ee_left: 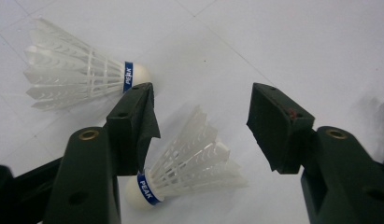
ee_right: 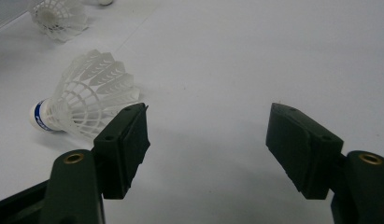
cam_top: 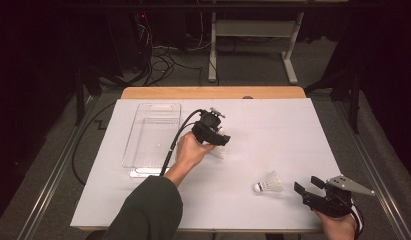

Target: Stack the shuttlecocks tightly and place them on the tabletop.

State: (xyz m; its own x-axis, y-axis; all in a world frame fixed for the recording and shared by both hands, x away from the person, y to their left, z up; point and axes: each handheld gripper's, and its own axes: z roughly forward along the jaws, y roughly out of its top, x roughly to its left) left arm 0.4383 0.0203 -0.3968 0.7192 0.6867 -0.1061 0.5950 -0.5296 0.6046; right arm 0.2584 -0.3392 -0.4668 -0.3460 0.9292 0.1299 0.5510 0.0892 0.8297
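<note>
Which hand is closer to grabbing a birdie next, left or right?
Probably the left. The left gripper hangs open right over a shuttlecock lying between its jaws. The right gripper is open too, but its shuttlecock lies off to one side.

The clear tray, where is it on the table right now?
In the high view the clear tray lies on the table's left half, lengthwise toward the far edge, just left of the left gripper and apart from it.
</note>
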